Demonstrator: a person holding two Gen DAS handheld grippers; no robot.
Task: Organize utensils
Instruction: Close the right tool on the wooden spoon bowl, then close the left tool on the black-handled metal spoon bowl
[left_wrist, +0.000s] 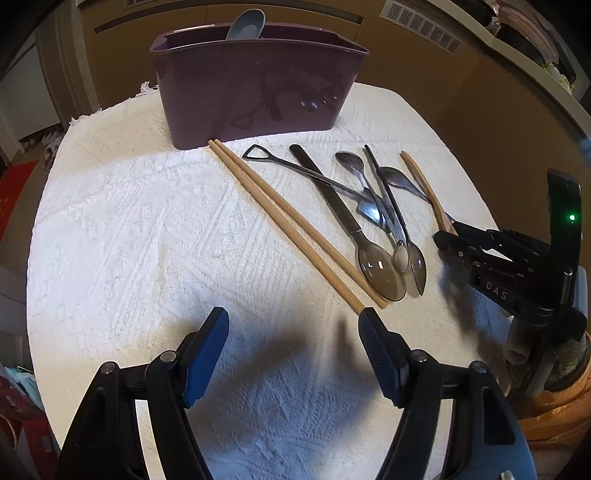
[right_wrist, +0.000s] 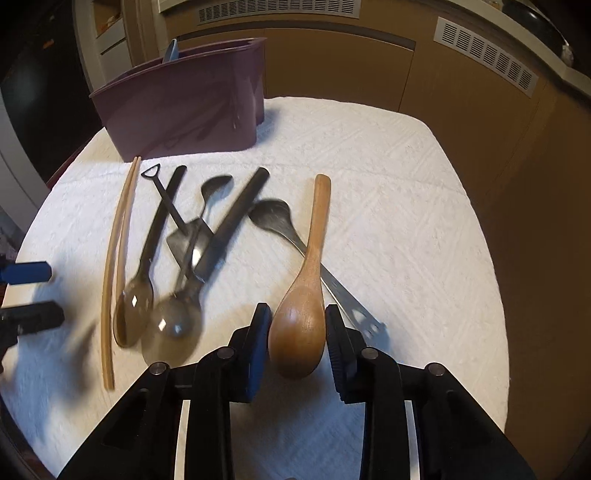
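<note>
Straddling the wooden spoon (right_wrist: 303, 314) bowl, the right hand-held gripper (right_wrist: 297, 345) sits clamped on it; the left hand-held gripper (left_wrist: 293, 354) hovers spread apart. Chopsticks (left_wrist: 291, 221) lie at eleven o'clock, purple caddy (right_wrist: 177, 107) beyond.

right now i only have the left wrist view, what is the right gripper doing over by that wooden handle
Observer: The right gripper has its jaws pressed against both sides of the bowl of the wooden spoon.
Operator: anything under that spoon
Observer: Yes, a metal fork lies crossed beneath the handle, with its head just right of the jaws.
</note>
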